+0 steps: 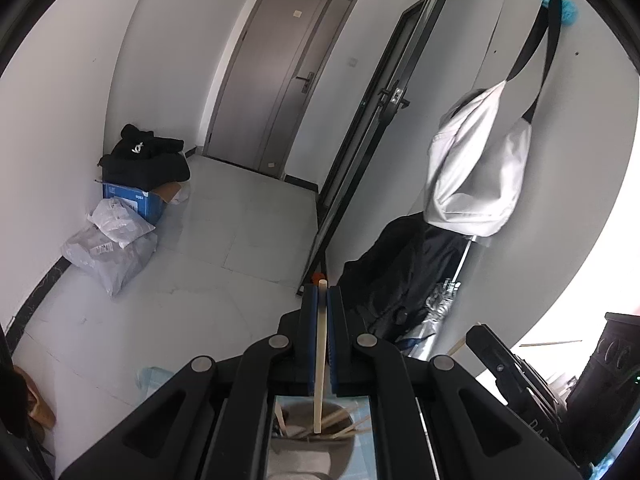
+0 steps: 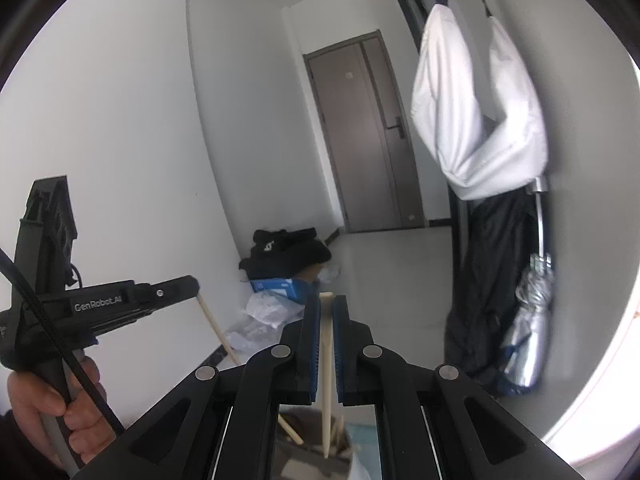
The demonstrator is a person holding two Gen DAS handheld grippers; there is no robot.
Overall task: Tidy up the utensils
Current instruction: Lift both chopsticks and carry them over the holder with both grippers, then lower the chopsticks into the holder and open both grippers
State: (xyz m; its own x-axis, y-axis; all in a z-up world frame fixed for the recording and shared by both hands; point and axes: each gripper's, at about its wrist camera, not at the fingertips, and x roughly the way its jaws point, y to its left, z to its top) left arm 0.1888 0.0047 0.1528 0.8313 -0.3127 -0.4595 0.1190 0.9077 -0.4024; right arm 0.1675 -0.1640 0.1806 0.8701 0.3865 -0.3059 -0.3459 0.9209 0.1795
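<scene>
The left gripper [image 1: 323, 292] has its jaws pinched on one pale chopstick [image 1: 320, 360]. The right gripper [image 2: 326, 304] likewise clamps a second chopstick [image 2: 326, 360]. Both sticks hang from the jaws above a round holder [image 1: 308, 452] with more chopsticks standing in it, directly beneath. Risk: each stick is gripped near its top end on a narrow pad contact; a swing or a knock against the holder rim could pivot it or let it slide out.

A chopstick [image 1: 321, 352] stands between the left tongs [image 1: 322, 292], above a holder [image 1: 312, 440] with more chopsticks inside.
</scene>
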